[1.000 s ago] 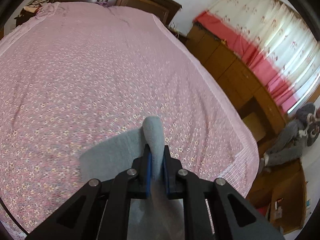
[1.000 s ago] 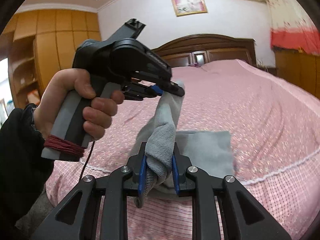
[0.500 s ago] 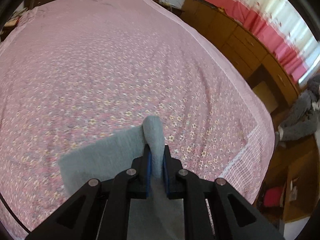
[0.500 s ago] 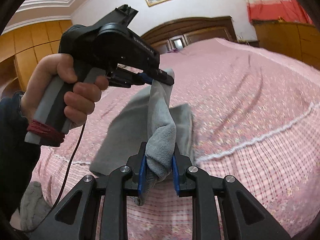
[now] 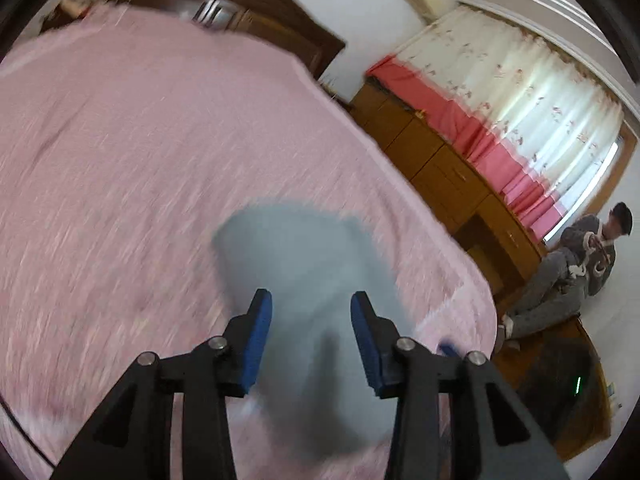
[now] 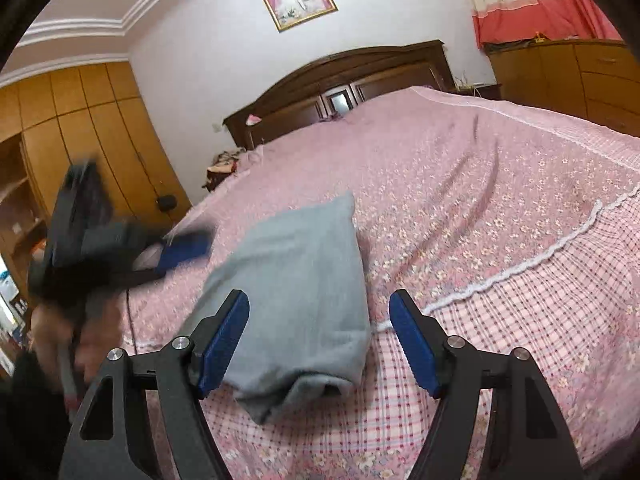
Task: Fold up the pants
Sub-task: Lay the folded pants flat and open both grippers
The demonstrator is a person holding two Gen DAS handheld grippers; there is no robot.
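Grey pants [image 6: 304, 300] lie folded in a compact bundle on a pink floral bedspread [image 6: 500, 184], near the bed's front edge, as both tools let go. The right gripper [image 6: 320, 344] is opening, its blue pads standing wide on either side of the bundle's near end without pressing it; the left gripper [image 5: 311, 344] is also opening and holds nothing, the grey cloth spread on the bed beyond its fingers in a motion-blurred view. The step in hand appears to be the release: it is best finished by drawing each tool straight back, clear of the cloth, so no pad snags a layer and drags the fold open. No container shows in either view; the bundle rests directly on the bedspread.
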